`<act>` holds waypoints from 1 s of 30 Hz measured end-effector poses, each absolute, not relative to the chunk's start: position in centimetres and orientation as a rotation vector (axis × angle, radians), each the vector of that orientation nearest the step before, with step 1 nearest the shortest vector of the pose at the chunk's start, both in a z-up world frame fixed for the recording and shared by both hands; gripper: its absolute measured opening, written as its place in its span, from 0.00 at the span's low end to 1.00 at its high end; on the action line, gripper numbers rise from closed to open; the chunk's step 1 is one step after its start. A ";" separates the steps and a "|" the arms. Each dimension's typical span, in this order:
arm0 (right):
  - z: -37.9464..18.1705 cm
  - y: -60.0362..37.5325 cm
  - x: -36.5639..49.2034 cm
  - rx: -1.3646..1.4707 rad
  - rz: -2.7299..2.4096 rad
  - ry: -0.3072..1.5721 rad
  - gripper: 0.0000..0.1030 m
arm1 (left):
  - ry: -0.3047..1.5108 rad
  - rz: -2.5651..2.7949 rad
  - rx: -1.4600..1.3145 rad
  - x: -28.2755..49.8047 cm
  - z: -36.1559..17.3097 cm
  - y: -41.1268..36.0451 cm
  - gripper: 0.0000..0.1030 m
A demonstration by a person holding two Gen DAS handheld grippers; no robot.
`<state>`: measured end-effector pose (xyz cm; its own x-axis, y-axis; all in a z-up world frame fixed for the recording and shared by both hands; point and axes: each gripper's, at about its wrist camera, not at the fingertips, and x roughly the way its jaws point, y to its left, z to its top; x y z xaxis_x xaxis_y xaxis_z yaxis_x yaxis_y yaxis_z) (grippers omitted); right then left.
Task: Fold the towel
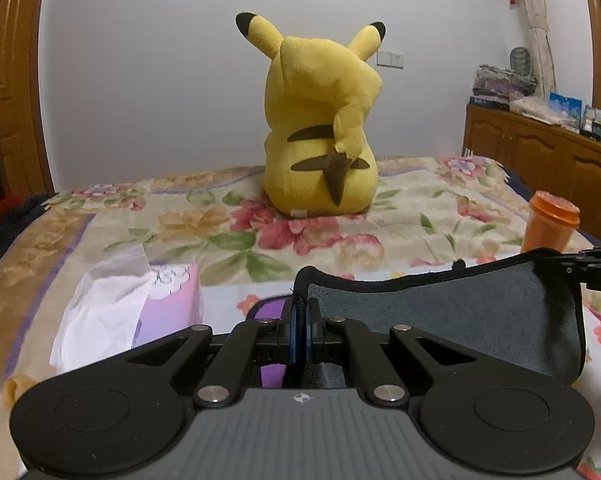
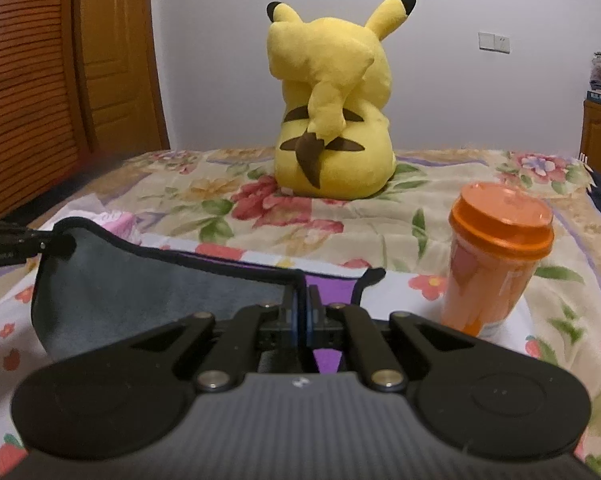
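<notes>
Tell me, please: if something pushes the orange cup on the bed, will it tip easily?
Probably yes. The orange cup is tall, narrower at its base, and its lid is the widest part. It stands on the soft floral blanket, likely an unsteady footing. It looks like light plastic.

Left gripper (image 1: pixel 305 312): held level and low, pointing forward; blue-padded fingers (image 1: pixel 293 320) pressed together, clamped on a black-edged corner of the towel (image 1: pixel 460 312).
Right gripper (image 2: pixel 301 312): level and low, pointing the same way; fingers (image 2: pixel 294 316) closed on the towel's opposite corner, black hem pinched between the blue pads.
Relative pose: the two grippers sit side by side and apart, the grey cloth hanging in a sag between them.
Cross views: the right gripper's fingertips enter the left camera's right edge; the left gripper's fingertips enter the right camera's left edge, each gripping the cloth.
</notes>
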<state>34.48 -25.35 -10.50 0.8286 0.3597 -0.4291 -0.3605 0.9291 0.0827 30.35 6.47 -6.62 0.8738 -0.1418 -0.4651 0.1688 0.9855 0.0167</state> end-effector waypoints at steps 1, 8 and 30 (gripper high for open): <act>-10.3 -25.4 34.6 0.001 0.382 0.448 0.05 | 0.479 -0.159 0.057 30.5 -6.6 6.4 0.07; -9.7 -25.2 36.0 -0.006 0.367 0.422 0.04 | 0.474 -0.141 0.019 32.5 -5.9 6.5 0.07; -11.8 -24.2 41.8 -0.021 0.317 0.415 0.04 | 0.472 -0.101 0.062 38.4 -8.4 5.5 0.07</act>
